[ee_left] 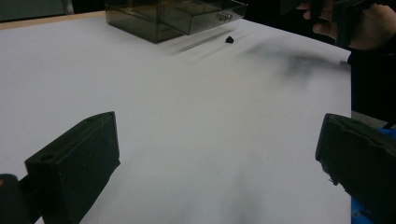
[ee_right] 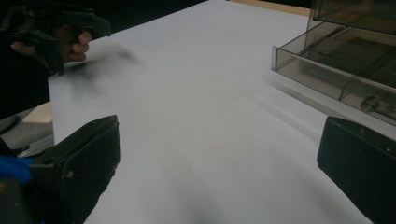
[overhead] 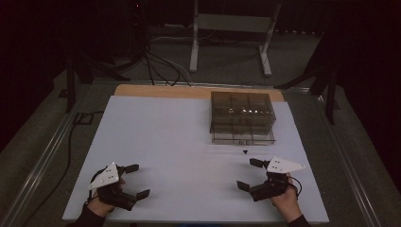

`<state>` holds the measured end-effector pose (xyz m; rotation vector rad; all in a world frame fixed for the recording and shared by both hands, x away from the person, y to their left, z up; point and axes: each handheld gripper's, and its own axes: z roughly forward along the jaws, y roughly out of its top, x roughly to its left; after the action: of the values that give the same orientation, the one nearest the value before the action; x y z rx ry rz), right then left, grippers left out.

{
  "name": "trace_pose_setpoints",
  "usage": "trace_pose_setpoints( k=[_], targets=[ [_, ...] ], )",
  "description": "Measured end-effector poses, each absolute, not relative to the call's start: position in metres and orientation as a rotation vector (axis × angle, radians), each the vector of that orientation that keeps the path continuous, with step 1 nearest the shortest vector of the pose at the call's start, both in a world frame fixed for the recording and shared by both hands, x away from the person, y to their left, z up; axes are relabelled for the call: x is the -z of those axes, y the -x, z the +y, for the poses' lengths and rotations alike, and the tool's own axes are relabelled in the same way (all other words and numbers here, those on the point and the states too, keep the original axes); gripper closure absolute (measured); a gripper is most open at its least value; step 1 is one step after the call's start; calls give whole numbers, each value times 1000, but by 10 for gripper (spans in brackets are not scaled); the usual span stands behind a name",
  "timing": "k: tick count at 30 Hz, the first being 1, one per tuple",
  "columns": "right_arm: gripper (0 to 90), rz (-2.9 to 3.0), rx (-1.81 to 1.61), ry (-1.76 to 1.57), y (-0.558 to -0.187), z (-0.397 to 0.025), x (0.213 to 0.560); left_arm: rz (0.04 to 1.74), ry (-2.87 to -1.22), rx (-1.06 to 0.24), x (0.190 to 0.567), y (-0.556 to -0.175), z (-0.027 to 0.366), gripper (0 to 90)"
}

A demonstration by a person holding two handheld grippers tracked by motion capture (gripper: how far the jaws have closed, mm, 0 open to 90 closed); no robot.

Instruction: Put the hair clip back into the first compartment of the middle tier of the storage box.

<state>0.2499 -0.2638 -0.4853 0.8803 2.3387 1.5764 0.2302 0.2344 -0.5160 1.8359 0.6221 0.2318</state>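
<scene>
A smoky transparent drawer box (overhead: 242,113) stands on the white table sheet (overhead: 165,137) at the back right, its bottom drawer (overhead: 243,138) pulled out a little. A small black piece (overhead: 245,152) lies just in front of that drawer; the left gripper view has the piece (ee_left: 229,39) far ahead, near the box (ee_left: 173,16). My left gripper (overhead: 139,180) rests at the front left, open and empty, jaws wide apart (ee_left: 217,158). My right gripper (overhead: 247,174) sits at the front right, below the black piece, open and empty (ee_right: 219,158), with the drawer (ee_right: 341,70) to its right.
A wooden table edge (overhead: 161,91) runs along the back of the sheet. Behind the table stand a grey metal frame (overhead: 231,28) and floor cables (overhead: 156,66). Metal rails (overhead: 42,156) flank the table. The sheet's middle is bare white surface.
</scene>
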Motion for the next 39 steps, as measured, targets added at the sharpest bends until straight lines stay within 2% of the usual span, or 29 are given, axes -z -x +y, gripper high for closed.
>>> trace_pose_setpoints(
  k=[39],
  targets=[
    [0,2315,-1316,-1121,-280,-274,505,620,-1831,-214,516,-231,235,7]
  ],
)
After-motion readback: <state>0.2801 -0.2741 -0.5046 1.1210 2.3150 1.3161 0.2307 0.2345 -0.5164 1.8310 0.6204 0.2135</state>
